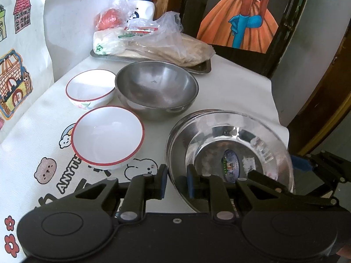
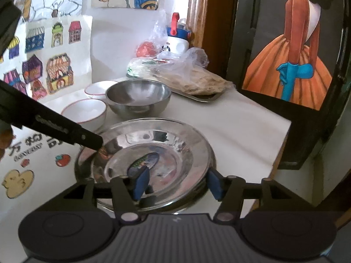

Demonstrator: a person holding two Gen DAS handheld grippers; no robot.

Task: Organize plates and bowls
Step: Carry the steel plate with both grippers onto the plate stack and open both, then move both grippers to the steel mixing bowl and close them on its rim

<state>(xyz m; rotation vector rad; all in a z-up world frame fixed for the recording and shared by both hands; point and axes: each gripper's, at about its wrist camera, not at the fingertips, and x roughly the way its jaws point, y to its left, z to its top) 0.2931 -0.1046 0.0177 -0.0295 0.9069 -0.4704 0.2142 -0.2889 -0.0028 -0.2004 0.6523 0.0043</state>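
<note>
A shiny steel plate (image 1: 230,144) with a sticker in its middle lies at the table's near right, seemingly on another plate; it also shows in the right wrist view (image 2: 166,144). My left gripper (image 1: 176,182) straddles its left rim, jaws narrowly apart. My right gripper (image 2: 178,184) is open, its fingers on either side of the near right rim. Behind stand a steel bowl (image 1: 156,87) and two white red-rimmed bowls, one near (image 1: 107,134) and one far (image 1: 90,87).
A metal tray (image 1: 197,68) with bagged flatbread and groceries stands at the back, with a bottle (image 1: 143,2) behind it. The table edge (image 1: 278,109) drops off at right beside a framed painting (image 1: 241,15). Drawings cover the left wall.
</note>
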